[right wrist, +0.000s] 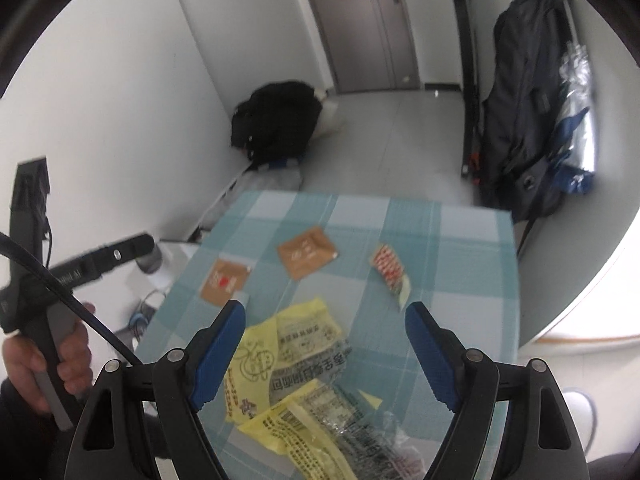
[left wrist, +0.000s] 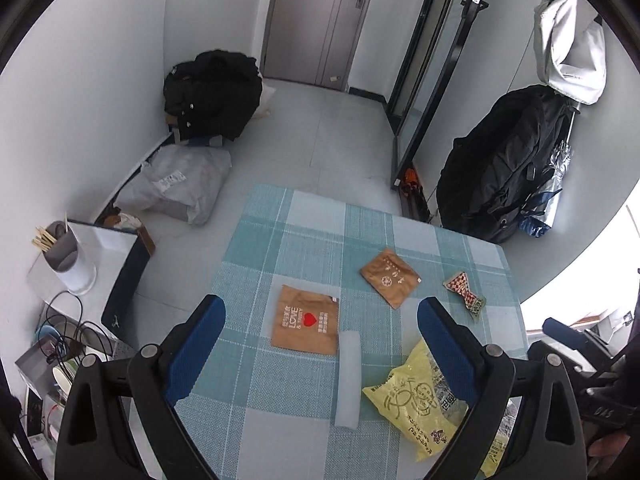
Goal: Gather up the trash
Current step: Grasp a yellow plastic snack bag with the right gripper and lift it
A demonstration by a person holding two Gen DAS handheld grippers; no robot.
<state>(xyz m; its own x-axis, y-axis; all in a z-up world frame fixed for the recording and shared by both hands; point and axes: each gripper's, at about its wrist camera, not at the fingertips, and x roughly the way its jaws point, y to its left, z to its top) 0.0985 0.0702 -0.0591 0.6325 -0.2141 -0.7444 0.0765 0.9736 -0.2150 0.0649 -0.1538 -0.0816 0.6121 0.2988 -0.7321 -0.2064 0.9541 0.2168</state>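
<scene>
Five pieces of trash: they lie spread over a tabletop (left wrist: 280, 420) covered in a teal and white checked cloth.
Brown heart packet: a flat square brown paper packet with a red heart and white lettering (left wrist: 306, 325) lies near the middle of the tabletop, toward its left edge.
White strip: a long narrow white foam strip (left wrist: 347, 378) lies just right of the heart packet, touching its lower right corner.
Plain brown packet: a smaller brown paper sachet with white print (left wrist: 390, 278) sits farther back, toward the far right corner.
Checked wrapper: a crumpled red and white checked wrapper (left wrist: 466, 294) lies near the right edge, apart from the sachet.
Yellow bag: a crinkled yellow and clear plastic bag with dark print (right wrist: 296, 384) lies at the near edge, closest to both cameras.
Left tongs (left wrist: 322, 320): wide open, empty, held above the heart packet and white strip.
Right tongs (right wrist: 325, 326): wide open, empty, held above the yellow bag; this view is blurred.
Person's hand (right wrist: 44, 360): seen at the left of the right wrist view, gripping the left handle.
</scene>
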